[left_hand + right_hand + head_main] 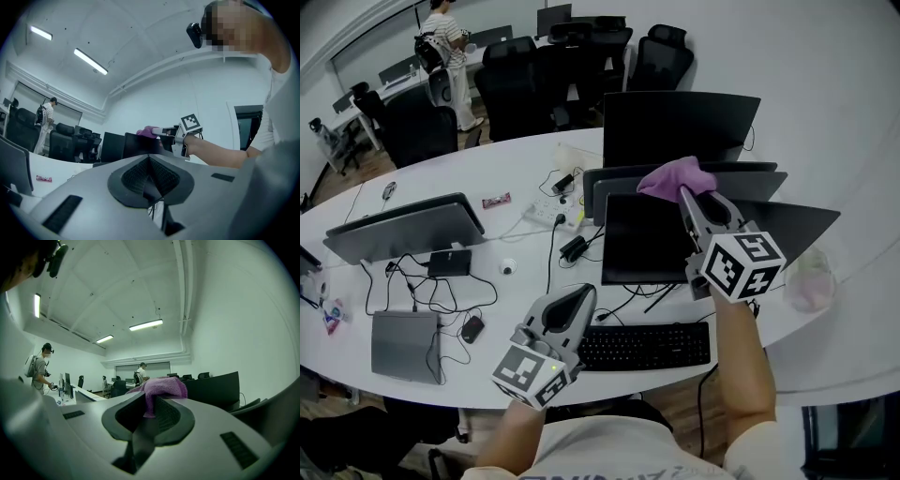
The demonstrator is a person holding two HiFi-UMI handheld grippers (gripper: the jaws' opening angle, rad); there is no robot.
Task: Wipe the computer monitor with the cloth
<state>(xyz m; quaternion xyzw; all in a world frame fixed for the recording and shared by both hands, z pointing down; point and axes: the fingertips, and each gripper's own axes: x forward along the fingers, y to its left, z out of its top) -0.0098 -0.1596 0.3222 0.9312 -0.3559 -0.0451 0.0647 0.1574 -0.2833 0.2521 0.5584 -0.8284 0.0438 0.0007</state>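
My right gripper is shut on a purple cloth, held above the top edge of the nearest black monitor in the head view. In the right gripper view the cloth bunches out of the closed jaws. My left gripper hangs low, just left of the black keyboard, jaws shut with nothing between them. From the left gripper view I see the right gripper with the cloth over the monitor.
More monitors stand behind the near one, and another screen leans at the left. A power strip, cables, a mouse and a laptop lie on the white desk. Office chairs and a person are behind.
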